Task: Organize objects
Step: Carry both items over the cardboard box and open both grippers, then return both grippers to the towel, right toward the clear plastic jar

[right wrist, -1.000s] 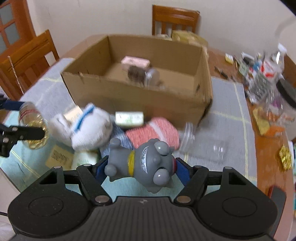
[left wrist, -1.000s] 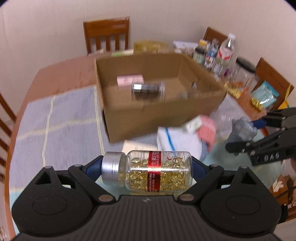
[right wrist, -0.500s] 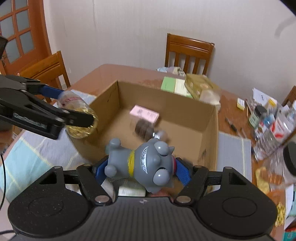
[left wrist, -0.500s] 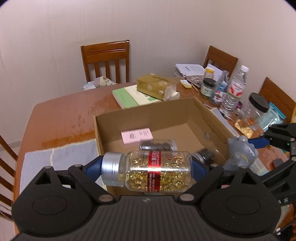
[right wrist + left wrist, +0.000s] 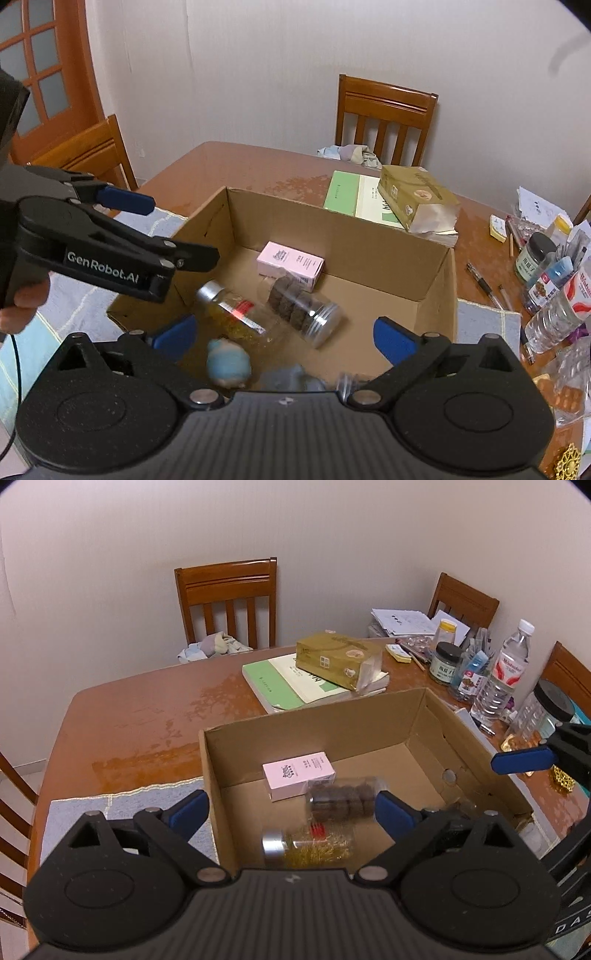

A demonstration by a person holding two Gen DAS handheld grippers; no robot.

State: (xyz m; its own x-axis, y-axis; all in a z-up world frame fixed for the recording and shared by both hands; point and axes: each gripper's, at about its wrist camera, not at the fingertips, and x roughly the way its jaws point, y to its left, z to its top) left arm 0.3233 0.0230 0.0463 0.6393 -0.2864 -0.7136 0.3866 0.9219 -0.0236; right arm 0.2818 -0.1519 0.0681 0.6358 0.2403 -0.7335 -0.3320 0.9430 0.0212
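A cardboard box [image 5: 413, 720] [image 5: 436, 280] stands on the table. Inside lie a pink carton [image 5: 299, 775] [image 5: 290, 264], a clear jar of dark pieces [image 5: 343, 801] [image 5: 303, 306] and the capsule bottle with a silver cap [image 5: 306, 845] [image 5: 231, 310], blurred. The grey toy [image 5: 291, 376] and a pale blue blurred object [image 5: 227, 363] show at the box's near edge in the right wrist view. My left gripper [image 5: 291, 812] is open and empty above the box; it also shows in the right wrist view [image 5: 155, 225]. My right gripper [image 5: 284, 332] is open and empty.
A green book [image 5: 280, 686] with a gold tissue box [image 5: 338, 659] lies behind the box. Bottles, jars and papers [image 5: 476, 664] crowd the table's right side. Wooden chairs [image 5: 227, 602] stand around. A grey placemat [image 5: 122, 805] lies left of the box.
Both grippers opened above the box. The capsule bottle left my left gripper and the grey toy left my right gripper; both are now down in the box.
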